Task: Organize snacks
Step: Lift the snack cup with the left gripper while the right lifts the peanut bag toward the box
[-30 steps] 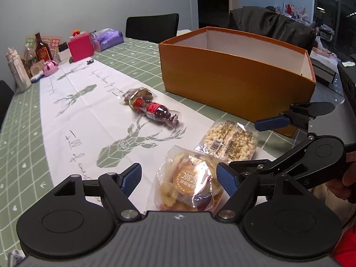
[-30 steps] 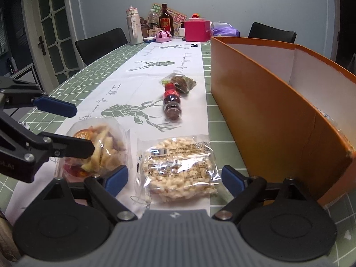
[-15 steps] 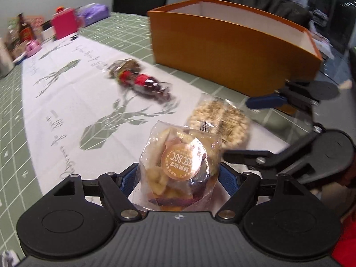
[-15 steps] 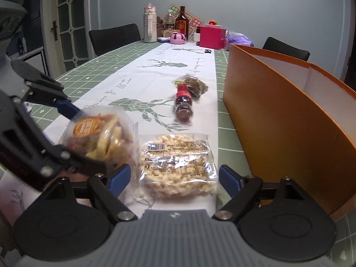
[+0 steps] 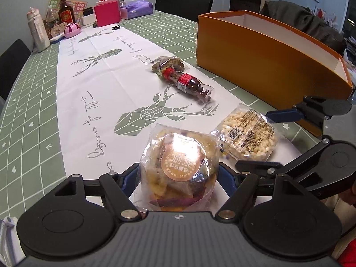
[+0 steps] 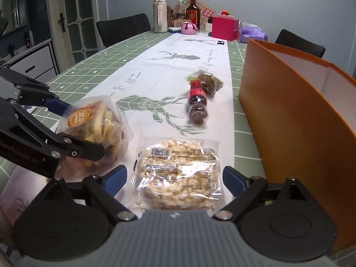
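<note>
My left gripper [image 5: 178, 175] is shut on a clear bag of mixed chips [image 5: 178, 169] with a round orange label, held just above the table; it also shows in the right wrist view [image 6: 95, 126]. My right gripper [image 6: 174, 178] is open, its fingers on either side of a flat pack of puffed rice cakes [image 6: 178, 171] that lies on the runner; the pack also shows in the left wrist view [image 5: 247, 133]. A small cola bottle [image 5: 189, 85] and a bag of dark snacks [image 5: 169, 64] lie further along. An open orange box [image 5: 267, 53] stands on the right.
The green checked table [image 5: 29, 102] has a white runner with deer prints. Bottles, a pink box [image 5: 106, 13] and a purple pack stand at the far end. Black chairs stand around the table. The box wall [image 6: 300, 120] is close to my right gripper.
My left gripper closed on the chip bag and lifted it off the runner. My right gripper moved in around the rice cake pack and stays open.
</note>
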Tool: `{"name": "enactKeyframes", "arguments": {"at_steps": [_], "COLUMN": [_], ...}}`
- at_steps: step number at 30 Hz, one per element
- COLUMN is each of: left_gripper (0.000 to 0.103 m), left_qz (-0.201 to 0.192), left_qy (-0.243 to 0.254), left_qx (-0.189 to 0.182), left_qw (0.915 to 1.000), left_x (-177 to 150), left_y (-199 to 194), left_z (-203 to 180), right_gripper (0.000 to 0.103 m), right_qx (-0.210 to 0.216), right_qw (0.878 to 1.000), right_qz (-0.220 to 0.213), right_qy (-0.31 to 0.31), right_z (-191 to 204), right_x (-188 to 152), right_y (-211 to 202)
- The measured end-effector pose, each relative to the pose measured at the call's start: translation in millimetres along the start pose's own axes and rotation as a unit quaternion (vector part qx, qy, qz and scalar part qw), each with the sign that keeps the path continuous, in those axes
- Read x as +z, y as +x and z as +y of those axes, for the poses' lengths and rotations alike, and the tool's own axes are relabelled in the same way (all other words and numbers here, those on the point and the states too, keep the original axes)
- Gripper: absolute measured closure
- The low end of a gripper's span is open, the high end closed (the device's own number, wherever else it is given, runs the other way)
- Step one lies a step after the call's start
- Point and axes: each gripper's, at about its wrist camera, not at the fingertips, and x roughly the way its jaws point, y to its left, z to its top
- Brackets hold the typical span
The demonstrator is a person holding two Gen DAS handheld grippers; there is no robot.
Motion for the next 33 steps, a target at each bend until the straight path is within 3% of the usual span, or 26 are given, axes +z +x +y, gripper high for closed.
{"name": "enactKeyframes", "arguments": {"at_steps": [4, 12, 21, 28, 33], "left_gripper": [0.014, 0.015, 0.033, 0.037, 0.038], "left_qz": [-0.001, 0.011, 0.051, 0.082, 0.092], "left_qy": [-0.004, -0.024, -0.047, -0.074, -0.049], "left_qx": [0.002, 0.008, 0.024, 0.011, 0.012], "left_qw": [1.0000, 0.9996, 0.9973, 0.9938, 0.9945], "left_x": [-1, -2, 5, 13, 30], "left_y": [1, 3, 2, -9, -27], "left_z": [-1, -1, -3, 6, -1], "right_gripper": [0.009, 0.022, 0.027, 0.027, 0.027], "right_qx": [0.002, 0.000, 0.008, 0.028, 0.053], "right_qw": [1.000, 1.000, 0.997, 0.995, 0.991], "right_qz": [0.005, 0.015, 0.072, 0.087, 0.108], "right_qy": [-0.003, -0.011, -0.015, -0.040, -0.064], "right_z": [5, 9, 6, 4, 1], "right_x": [0, 1, 16, 23, 37], "right_y": [6, 6, 8, -7, -21]}}
